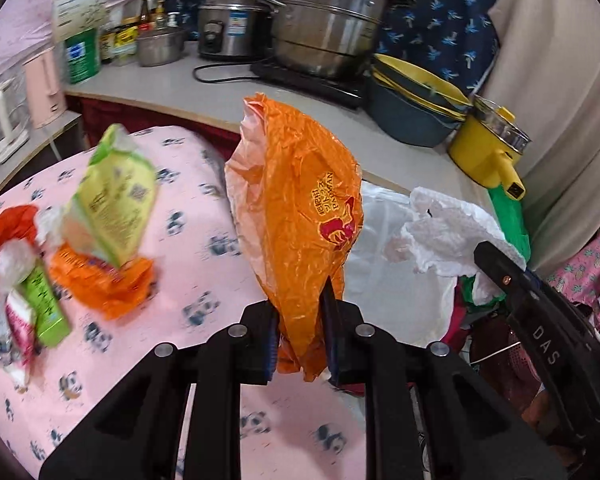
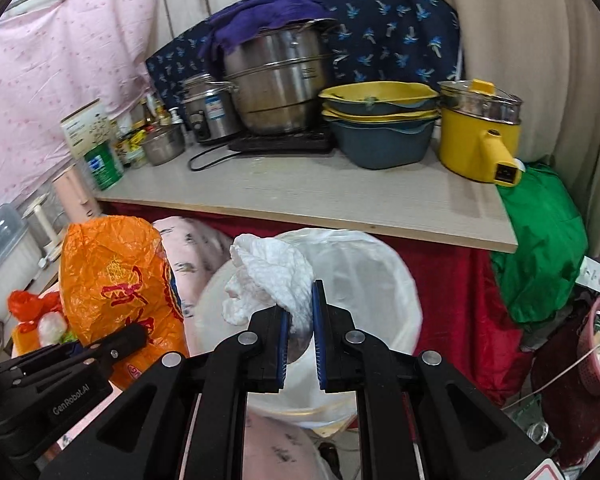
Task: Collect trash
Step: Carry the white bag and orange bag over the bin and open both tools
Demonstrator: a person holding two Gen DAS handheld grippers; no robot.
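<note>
The blue-padded fingers [image 2: 318,332] of the right gripper [image 2: 300,340] are pinched narrow on a crumpled white paper towel [image 2: 266,276], holding it up right over the mouth of the white-lined round trash bin [image 2: 396,280] that stands between the pink panda-print bed cover [image 1: 204,220] and the red-skirted counter [image 2: 340,208]. The left gripper [image 1: 300,336] is likewise clamped on a crinkly orange plastic bag with red printing [image 1: 296,208], which stands up from its jaws over the edge of the bed, just left of the bin. To do this well, I'd say the towel should be let go only while it hangs squarely over the opening, since a wad this light could catch on the rim. The orange bag looks limp, so lowering it well inside before releasing seems wise. More wrappers [image 1: 108,216] lie on the bed cover, not yet collected.
</note>
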